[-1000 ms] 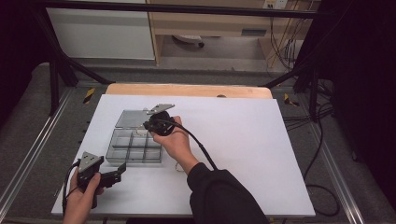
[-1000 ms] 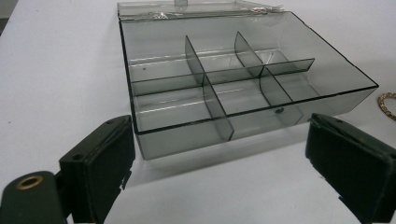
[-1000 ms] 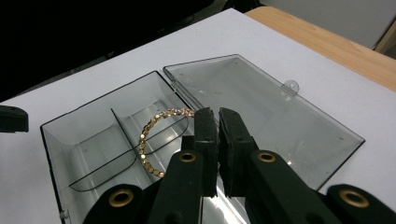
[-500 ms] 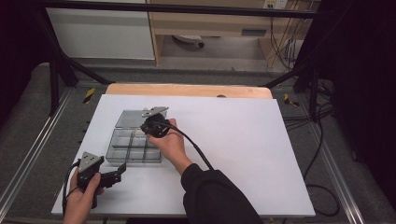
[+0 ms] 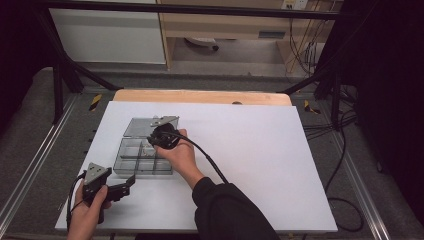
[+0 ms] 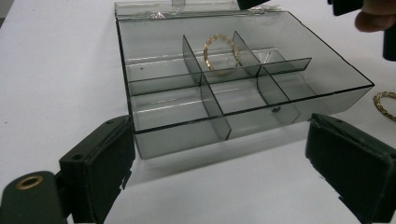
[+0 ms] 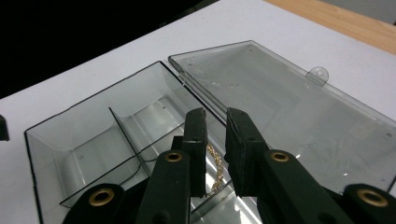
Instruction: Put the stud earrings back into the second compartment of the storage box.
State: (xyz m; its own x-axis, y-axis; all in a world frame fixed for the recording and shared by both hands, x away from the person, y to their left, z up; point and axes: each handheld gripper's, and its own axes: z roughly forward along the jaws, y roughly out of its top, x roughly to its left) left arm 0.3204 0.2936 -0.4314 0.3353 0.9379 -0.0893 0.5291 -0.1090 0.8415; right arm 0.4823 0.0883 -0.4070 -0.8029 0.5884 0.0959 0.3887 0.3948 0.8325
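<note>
The clear box (image 6: 243, 107) sat on the white surface (image 5: 260, 150) with its lid (image 7: 289, 107) lying open and flat behind it, and a gold bracelet (image 6: 222, 53) leaned in a back middle compartment. The right gripper (image 7: 215, 154) hung over that spot — its fingers were a little apart, with the bracelet showing in the gap, not pinched. The left gripper (image 6: 224, 177) rested just in front of the box, fingers wide apart — another gold bracelet (image 6: 385, 105) lay on the surface beside the box.
</note>
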